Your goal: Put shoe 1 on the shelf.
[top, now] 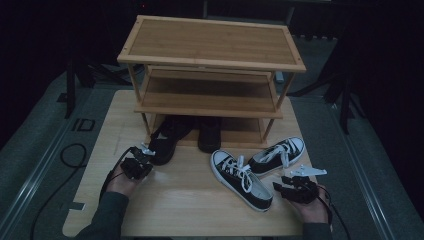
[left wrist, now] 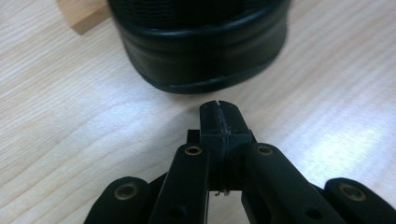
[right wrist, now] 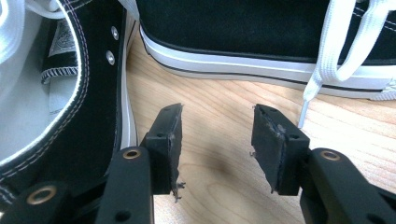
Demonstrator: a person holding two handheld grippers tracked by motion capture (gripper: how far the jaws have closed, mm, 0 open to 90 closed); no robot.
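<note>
Item: shoe-racking work at a table. Left gripper: jaws pressed together with nothing between them, tips just short of the heel of a black shoe; in the left gripper view the rounded black heel sits directly ahead, apart from the closed tips, which suggests a nudge or a line-up rather than a grasp. That shoe lies toe-in under the lowest shelf of a bamboo shoe rack, beside a second black shoe already tucked further in. Right gripper: jaws apart, empty, resting low at the heel of the nearer of two black-and-white sneakers; the other sneaker lies just behind, its white lace trailing to the wood. Both sneakers are unshelved, likely next. Surface: pale wood-grain, glossy. Surroundings: dim room, grey floor, dark stands, cables.
</note>
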